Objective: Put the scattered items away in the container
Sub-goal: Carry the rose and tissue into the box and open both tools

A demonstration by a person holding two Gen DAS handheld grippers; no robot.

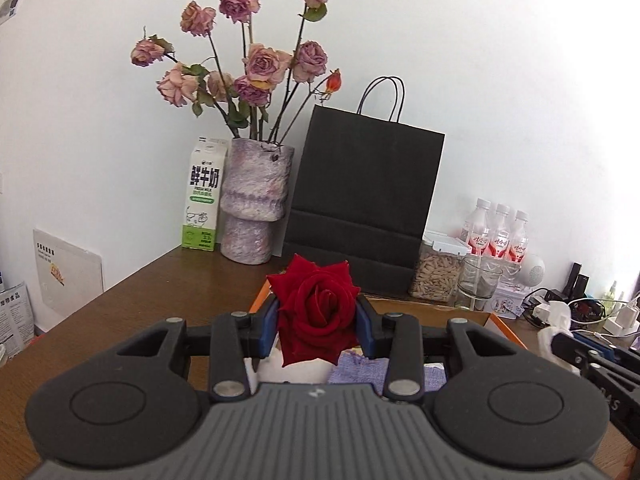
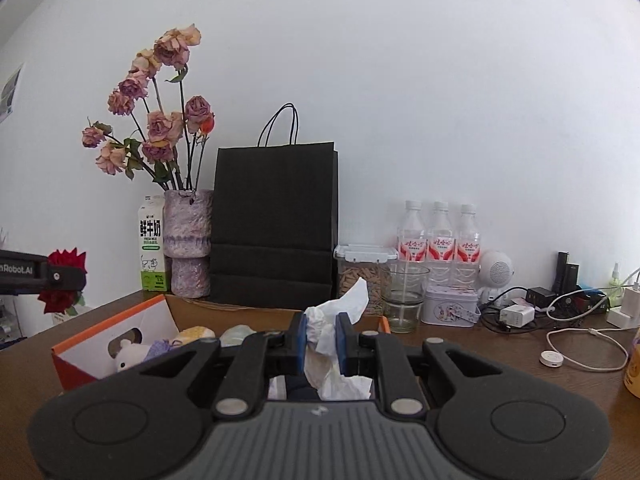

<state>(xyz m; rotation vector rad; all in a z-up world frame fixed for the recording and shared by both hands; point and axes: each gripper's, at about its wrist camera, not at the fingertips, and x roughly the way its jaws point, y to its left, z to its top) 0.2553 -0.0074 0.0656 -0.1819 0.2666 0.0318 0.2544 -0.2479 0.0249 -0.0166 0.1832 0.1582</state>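
presently noted: left gripper closed on a red rose, blue pads pressed against both sides of the bloom, held above the orange-edged cardboard box. right gripper closed on a crumpled white tissue, one end sticking up past the fingertips, the rest hanging below, likewise over the box. inside the box: a small white plush toy, a lilac knitted cloth, pale rounded items further back, possibly soft toys, too blurred to confirm. box on a brown wooden table. behind it, against the wall: milk carton, mottled vase of dried roses, black paper bag, clear jar, glass tumbler, three water bottles. chargers and cables at table's right.
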